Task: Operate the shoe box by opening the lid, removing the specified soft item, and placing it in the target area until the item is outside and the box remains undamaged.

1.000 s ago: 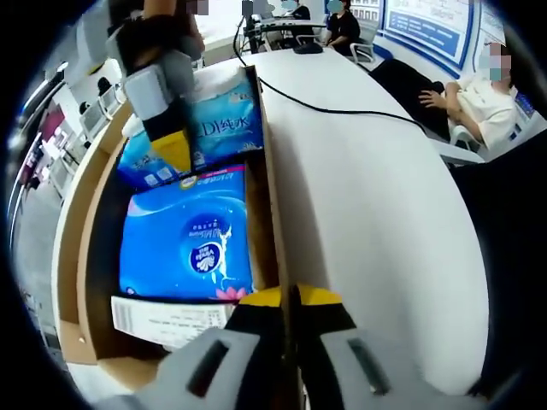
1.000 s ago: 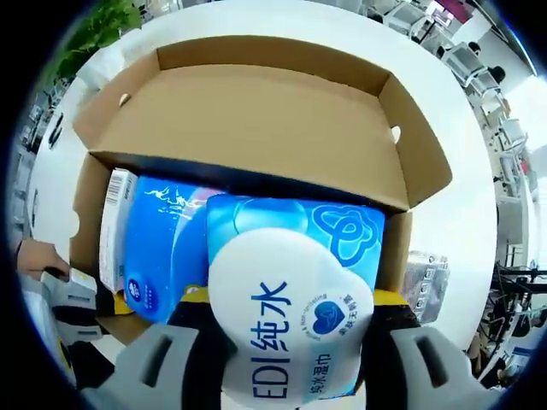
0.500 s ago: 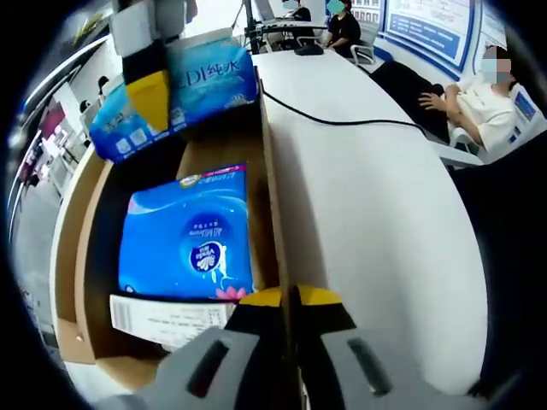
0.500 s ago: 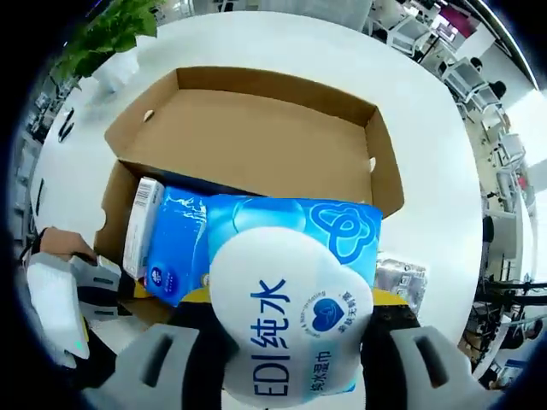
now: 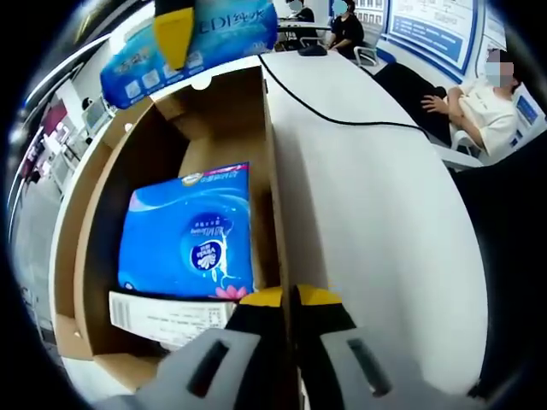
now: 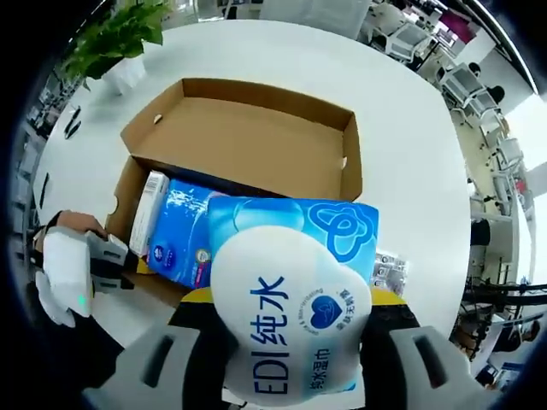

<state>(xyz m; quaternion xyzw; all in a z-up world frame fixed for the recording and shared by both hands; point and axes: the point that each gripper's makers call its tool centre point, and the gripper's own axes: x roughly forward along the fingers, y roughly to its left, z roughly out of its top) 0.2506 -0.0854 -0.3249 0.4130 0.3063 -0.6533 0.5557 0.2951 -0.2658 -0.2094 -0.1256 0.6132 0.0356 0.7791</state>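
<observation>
in the right gripper view the right gripper [image 6: 286, 320] has its fingers pinching the wet wipe pack [image 6: 291, 307], one finger on each short side, so the pack's long axis runs across the frame between them, filling the lower centre. beyond the pack, toward the upper centre, lies the shoe box [image 6: 256, 128] on the white counter [image 6: 402, 111], its lid folded back and open, with the blue tissue pack [image 6: 175, 235] lying inside at centre left. the wipe pack is held above the box and clear of its walls, so the coming move turns on carrying it sideways to bare counter; which side is the target i cannot tell.

in the left gripper view the left gripper [image 5: 289, 299] has its fingers pressed together on the near right edge of the box wall [image 5: 272, 213] at the bottom centre, steadying it. the tissue pack [image 5: 188, 235] sits at centre left, and the wipe pack [image 5: 201, 38] hangs at the upper left edge, held by the right gripper's yellow fingers [image 5: 175, 34]. a black cable [image 5: 342, 120] crosses the counter at upper right.

compared with a second ago, the wipe pack has risen out of the box: then it rested among the contents at the far end, now that end shows bare cardboard. in the right gripper view the box looks smaller and farther off, which fits the camera lifting away. the left gripper's hold on the wall is unchanged.
</observation>
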